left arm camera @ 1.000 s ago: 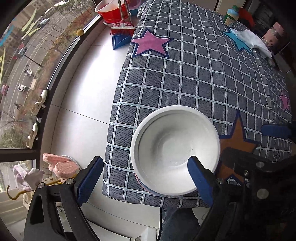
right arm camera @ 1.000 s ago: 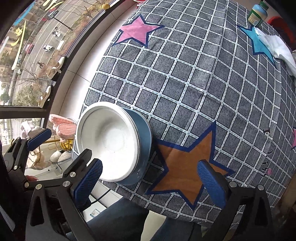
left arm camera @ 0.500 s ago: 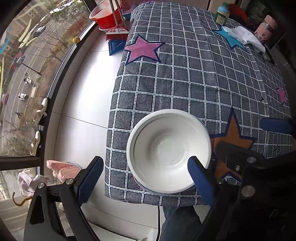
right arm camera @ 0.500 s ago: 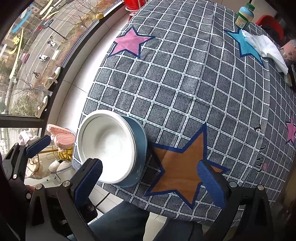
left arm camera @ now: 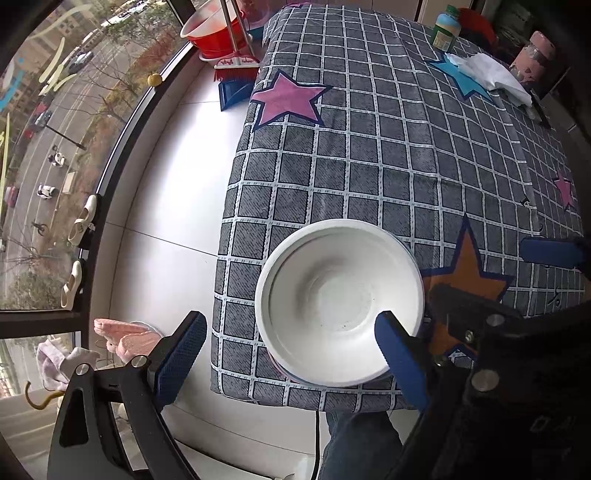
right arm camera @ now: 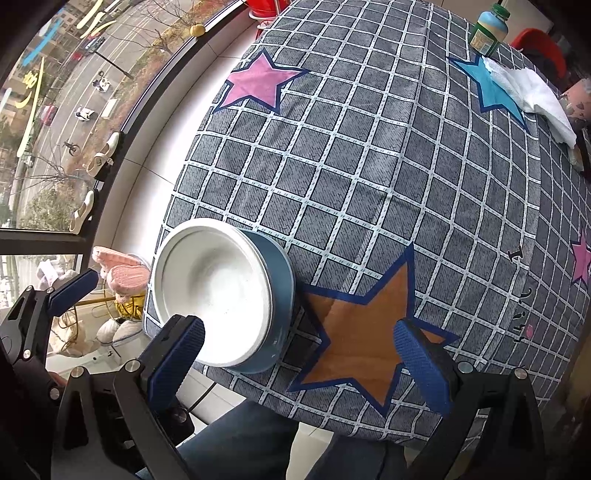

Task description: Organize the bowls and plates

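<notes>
A white bowl [left arm camera: 340,302] sits nested in a blue bowl [right arm camera: 279,295] at the near left corner of the grey checked tablecloth [left arm camera: 369,147]; in the left wrist view the lower bowl is almost hidden. My left gripper [left arm camera: 290,356] hangs open above the stack, one pad off the table's edge, the other over the bowl's right rim, touching nothing. My right gripper [right arm camera: 299,360] is open over the orange star [right arm camera: 365,325], right of the bowls, with nothing between its fingers.
At the table's far end stand a green-capped bottle [left arm camera: 445,31] and a crumpled white cloth [left arm camera: 491,74]. On the floor left of the table are a red basin [left arm camera: 218,33], a broom and pink slippers [left arm camera: 125,336]. A person's jeans-clad leg [left arm camera: 362,435] is at the near edge.
The bowls have not moved and both grippers stay open. The left wrist view has drawn back slightly, showing a bit more of the table's far end.
</notes>
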`<state>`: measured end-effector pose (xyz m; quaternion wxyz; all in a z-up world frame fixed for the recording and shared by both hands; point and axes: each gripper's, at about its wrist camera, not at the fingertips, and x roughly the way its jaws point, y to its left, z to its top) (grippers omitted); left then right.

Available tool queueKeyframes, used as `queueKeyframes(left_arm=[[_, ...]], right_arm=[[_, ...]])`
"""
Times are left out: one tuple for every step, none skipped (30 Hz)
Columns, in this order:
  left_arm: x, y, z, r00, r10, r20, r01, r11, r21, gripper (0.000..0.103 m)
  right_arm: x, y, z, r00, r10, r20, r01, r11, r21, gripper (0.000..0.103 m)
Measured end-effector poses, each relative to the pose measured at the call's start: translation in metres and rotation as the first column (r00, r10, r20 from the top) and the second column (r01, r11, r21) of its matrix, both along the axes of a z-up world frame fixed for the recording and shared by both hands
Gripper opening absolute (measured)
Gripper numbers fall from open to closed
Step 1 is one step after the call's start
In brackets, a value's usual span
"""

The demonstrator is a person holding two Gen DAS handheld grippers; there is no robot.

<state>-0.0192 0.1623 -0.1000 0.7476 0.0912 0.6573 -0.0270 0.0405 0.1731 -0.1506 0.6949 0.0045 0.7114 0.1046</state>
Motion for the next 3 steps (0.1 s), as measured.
queueKeyframes(left_arm=[[-0.0003,0.0003,0.0011,1.0,0.001,0.007,-0.001,1.0,0.0,0.094],[-0.0004,0.0006,0.0017,1.0,0.002,0.008,-0.002,1.0,-0.002,0.094],[-0.0004,0.0009,0.0018,1.0,0.004,0.007,-0.004,1.0,-0.005,0.094]], right_arm=[[0.0,-0.0002,0.0001,1.0,0.0,0.0,0.0,1.0,0.0,0.103],[0.0001,-0.0003,0.0002,1.0,0.0,0.001,0.0,1.0,0.0,0.103],[0.0001,-0.0004,0.0001,1.0,0.001,0.0,-0.001,1.0,0.0,0.103]])
